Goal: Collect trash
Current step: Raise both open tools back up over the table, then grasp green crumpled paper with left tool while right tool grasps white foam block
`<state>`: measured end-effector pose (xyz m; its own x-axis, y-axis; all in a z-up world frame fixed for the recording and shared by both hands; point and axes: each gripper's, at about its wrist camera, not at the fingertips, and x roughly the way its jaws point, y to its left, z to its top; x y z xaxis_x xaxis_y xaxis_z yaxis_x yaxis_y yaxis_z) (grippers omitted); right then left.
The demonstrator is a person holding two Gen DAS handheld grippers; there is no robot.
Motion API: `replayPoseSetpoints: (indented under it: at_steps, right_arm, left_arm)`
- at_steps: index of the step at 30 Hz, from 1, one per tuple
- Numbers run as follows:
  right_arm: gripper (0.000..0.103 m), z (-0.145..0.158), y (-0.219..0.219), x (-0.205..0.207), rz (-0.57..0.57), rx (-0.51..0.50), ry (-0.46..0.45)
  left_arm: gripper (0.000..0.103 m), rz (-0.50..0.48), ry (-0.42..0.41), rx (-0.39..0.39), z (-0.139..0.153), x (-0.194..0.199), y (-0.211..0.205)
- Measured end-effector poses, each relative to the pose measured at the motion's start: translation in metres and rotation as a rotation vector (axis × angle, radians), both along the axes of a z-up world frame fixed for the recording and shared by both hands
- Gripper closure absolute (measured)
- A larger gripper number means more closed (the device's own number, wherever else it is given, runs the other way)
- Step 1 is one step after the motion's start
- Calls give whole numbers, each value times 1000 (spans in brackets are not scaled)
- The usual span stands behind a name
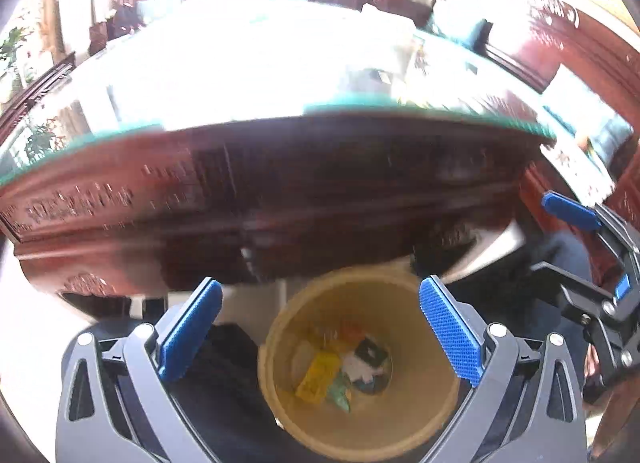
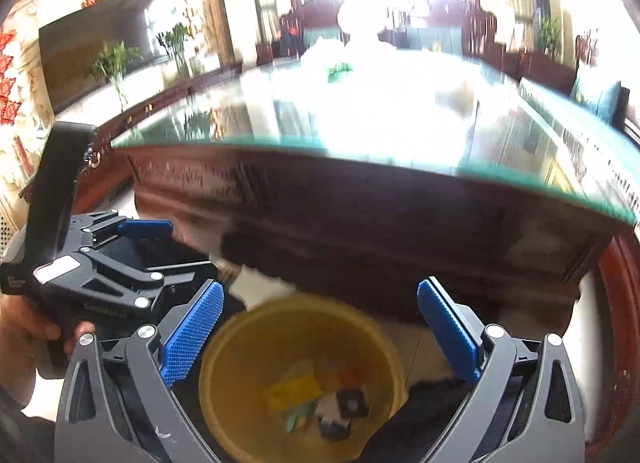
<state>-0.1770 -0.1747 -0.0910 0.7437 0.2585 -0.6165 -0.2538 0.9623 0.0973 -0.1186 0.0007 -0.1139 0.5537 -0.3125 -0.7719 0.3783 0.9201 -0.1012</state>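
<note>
A dark carved wooden table (image 1: pixel 280 191) with a glass top (image 2: pixel 360 111) is seen in a bright room, potted plants (image 2: pixel 116 63) standing behind it. On the floor beside the table a tan waste bin (image 1: pixel 420 403) is placed; inside, a yellow wrapper (image 1: pixel 320 375), white scraps and a dark piece are lying at its bottom. The left gripper (image 1: pixel 320 331) is held above the bin, spread wide, nothing gripped. The right gripper (image 2: pixel 320 335) is likewise spread wide and empty over the bin (image 2: pixel 240 343).
</note>
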Motion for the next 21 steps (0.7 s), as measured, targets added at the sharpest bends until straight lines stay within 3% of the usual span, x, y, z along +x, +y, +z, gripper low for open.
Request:
replayPoseSetpoints:
  at_steps: [4, 9, 15, 21]
  right_arm:
    - [8, 15, -3, 19, -49, -18, -39]
    - [8, 43, -20, 52, -78, 79, -90]
    - [8, 73, -38, 107, -190, 53, -140]
    - [8, 78, -52, 168, -231, 22, -109]
  left_arm:
    - [4, 34, -60, -13, 22, 26, -2]
    - [4, 78, -135, -38, 58, 69, -9]
    - [4, 126, -240, -29, 96, 126, -26]
    - [4, 156, -277, 29, 104, 195, -37]
